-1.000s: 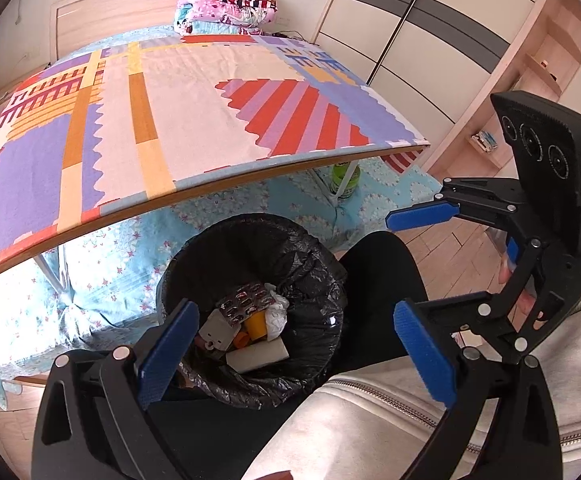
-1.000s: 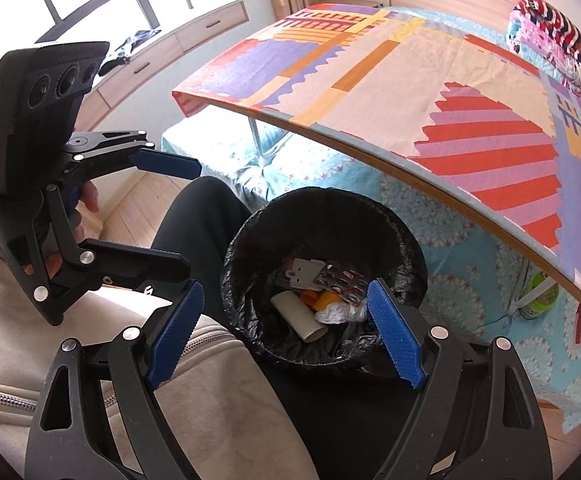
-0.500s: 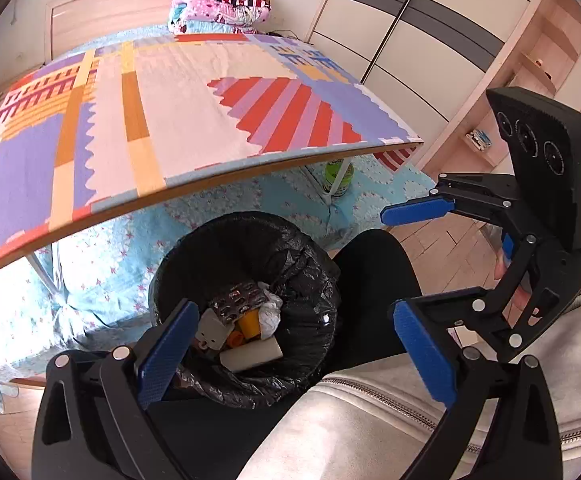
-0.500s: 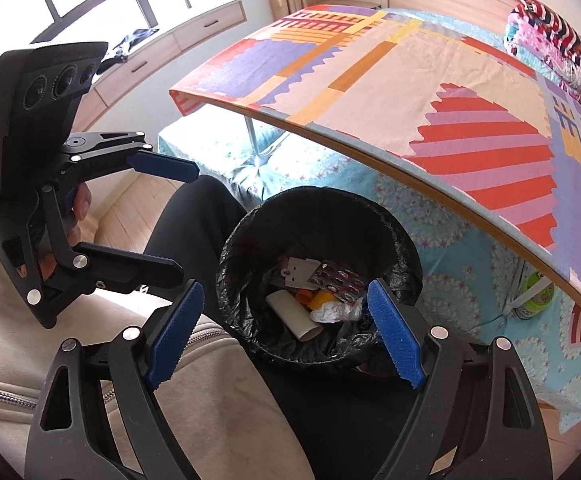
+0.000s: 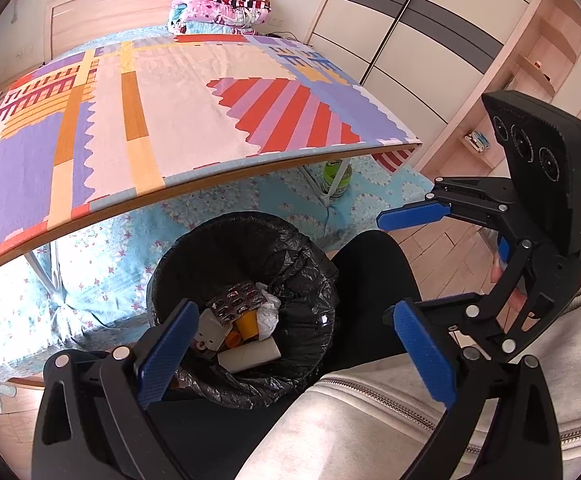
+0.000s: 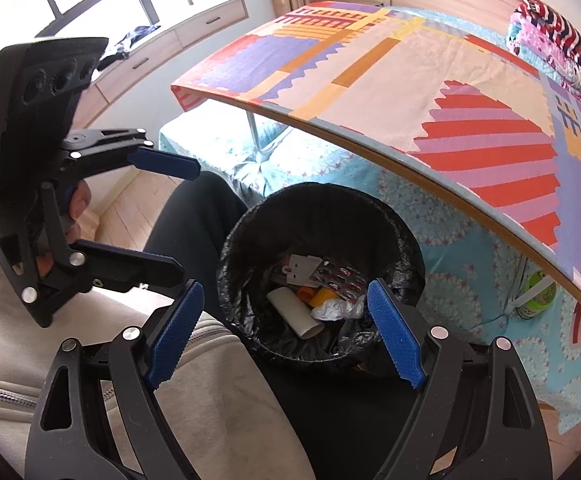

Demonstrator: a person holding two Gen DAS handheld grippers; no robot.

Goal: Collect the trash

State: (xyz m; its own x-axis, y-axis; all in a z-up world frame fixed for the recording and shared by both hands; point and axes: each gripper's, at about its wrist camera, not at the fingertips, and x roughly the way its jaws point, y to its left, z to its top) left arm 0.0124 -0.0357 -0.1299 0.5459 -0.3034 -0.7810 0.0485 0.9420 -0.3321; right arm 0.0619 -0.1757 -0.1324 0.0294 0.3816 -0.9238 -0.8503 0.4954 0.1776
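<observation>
A black-lined trash bin (image 5: 290, 256) (image 6: 402, 240) stands on the floor below the table edge. It holds a blister pack (image 5: 236, 298) (image 6: 338, 274), a white cardboard tube (image 5: 250, 358) (image 6: 294, 312), an orange piece (image 5: 247, 323), crumpled white paper (image 6: 336, 309) and a white card (image 6: 302, 267). My left gripper (image 5: 296, 352) is open and empty above the bin's near side. My right gripper (image 6: 286, 332) is open and empty over the bin; it also shows at the right of the left wrist view (image 5: 414, 260). The left gripper shows at the left of the right wrist view (image 6: 170, 220).
A table with a colourful patterned cloth (image 5: 178, 92) (image 6: 430, 80) overhangs the bin. A green bottle (image 5: 335, 176) (image 6: 538, 294) stands by a table leg. The person's black-trousered knee (image 5: 370, 280) and beige jacket (image 6: 90, 360) are close. Folded bedding (image 5: 218, 0) lies at the far end.
Both grippers stay open and empty. The views have shifted slightly, with the bin a little lower and more to the left in the left wrist view.
</observation>
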